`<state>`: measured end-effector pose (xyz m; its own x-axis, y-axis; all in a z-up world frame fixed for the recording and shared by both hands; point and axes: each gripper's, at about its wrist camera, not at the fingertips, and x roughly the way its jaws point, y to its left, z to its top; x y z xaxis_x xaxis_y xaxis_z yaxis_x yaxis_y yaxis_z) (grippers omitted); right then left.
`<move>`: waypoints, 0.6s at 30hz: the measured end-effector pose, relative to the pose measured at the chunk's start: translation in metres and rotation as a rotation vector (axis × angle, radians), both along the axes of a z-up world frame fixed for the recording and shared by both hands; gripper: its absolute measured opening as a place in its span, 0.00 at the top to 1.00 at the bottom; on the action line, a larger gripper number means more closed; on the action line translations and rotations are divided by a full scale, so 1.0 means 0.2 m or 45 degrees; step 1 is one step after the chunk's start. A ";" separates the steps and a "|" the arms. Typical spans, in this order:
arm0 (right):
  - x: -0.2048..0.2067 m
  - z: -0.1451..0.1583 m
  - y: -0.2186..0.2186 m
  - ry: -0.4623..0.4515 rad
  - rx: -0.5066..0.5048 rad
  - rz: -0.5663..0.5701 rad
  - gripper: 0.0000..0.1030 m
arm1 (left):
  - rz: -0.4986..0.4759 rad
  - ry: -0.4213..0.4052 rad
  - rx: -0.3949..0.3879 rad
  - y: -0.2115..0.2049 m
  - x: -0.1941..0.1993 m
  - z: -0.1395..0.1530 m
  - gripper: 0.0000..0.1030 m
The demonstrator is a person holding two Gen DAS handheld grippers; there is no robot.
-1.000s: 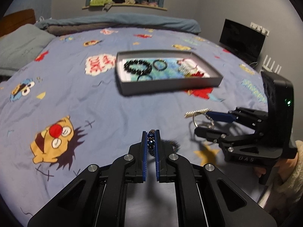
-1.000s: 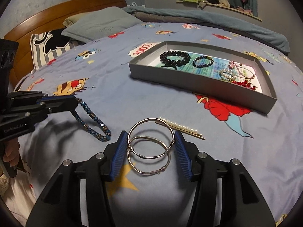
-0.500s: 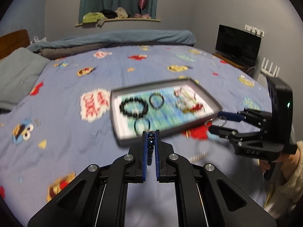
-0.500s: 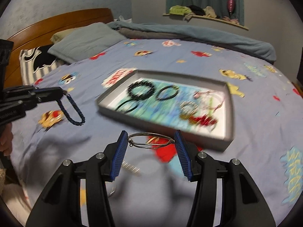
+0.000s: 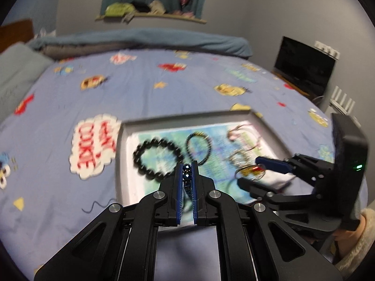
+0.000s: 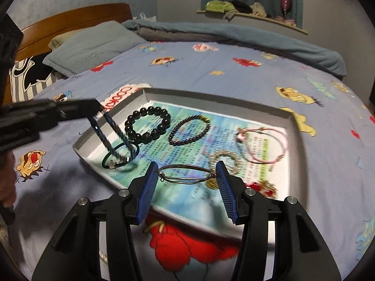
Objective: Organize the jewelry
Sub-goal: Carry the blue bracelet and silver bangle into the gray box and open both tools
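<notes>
A grey tray (image 6: 296, 140) (image 5: 118, 154) lies on the bed. In it are a black bead bracelet (image 6: 147, 126) (image 5: 157, 159), a thin dark bracelet (image 6: 189, 130), a pink cord bracelet (image 6: 264, 145), a gold chain (image 6: 222, 157) and a green ring-shaped band (image 6: 120, 157). My left gripper (image 5: 187, 169) (image 6: 98, 110) is shut on a blue beaded bracelet (image 6: 112, 135) that hangs over the tray's near left corner. My right gripper (image 6: 186, 175) (image 5: 249, 173) is shut on silver bangles (image 6: 185, 175) and holds them above the tray's front edge.
The bed has a blue cartoon-print sheet (image 6: 234, 70). Pillows (image 6: 93, 46) and a wooden headboard (image 6: 70, 21) are at the left. A folded blanket (image 6: 234, 35) lies at the back. A black monitor (image 5: 304, 68) stands by the right wall.
Both grippers have lifted off the sheet and moved forward over the tray, each carrying its jewelry. The pearl hairpin stayed behind on the sheet.
</notes>
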<state>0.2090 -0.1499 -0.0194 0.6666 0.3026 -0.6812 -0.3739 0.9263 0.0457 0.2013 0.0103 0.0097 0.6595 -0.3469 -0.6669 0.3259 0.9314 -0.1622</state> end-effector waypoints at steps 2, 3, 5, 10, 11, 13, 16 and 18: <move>0.04 -0.03 0.02 0.032 0.001 0.013 0.51 | 0.030 0.044 0.000 0.04 0.03 -0.07 0.92; 0.05 -0.04 0.03 0.044 0.002 0.015 0.51 | 0.042 0.057 0.004 0.06 0.04 -0.09 0.92; 0.08 -0.08 0.05 0.085 -0.002 0.022 0.51 | 0.060 0.083 0.021 0.08 0.05 -0.14 0.92; 0.09 -0.09 0.05 0.114 0.025 0.030 0.51 | 0.092 0.095 0.052 0.12 0.07 -0.20 0.92; 0.09 -0.09 0.06 0.117 0.021 0.030 0.51 | 0.098 0.099 0.051 0.13 0.08 -0.20 0.92; 0.11 -0.10 0.07 0.136 0.007 0.027 0.51 | 0.114 0.103 0.059 0.14 0.08 -0.21 0.92; 0.13 -0.11 0.08 0.156 0.011 0.029 0.51 | 0.118 0.113 0.073 0.14 0.09 -0.23 0.92; 0.13 -0.11 0.08 0.160 0.029 0.035 0.51 | 0.120 0.116 0.082 0.13 0.10 -0.24 0.92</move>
<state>0.2352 -0.1342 -0.0420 0.5674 0.3359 -0.7518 -0.3891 0.9140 0.1147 0.2204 0.0365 -0.0383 0.6228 -0.2407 -0.7444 0.2229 0.9667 -0.1261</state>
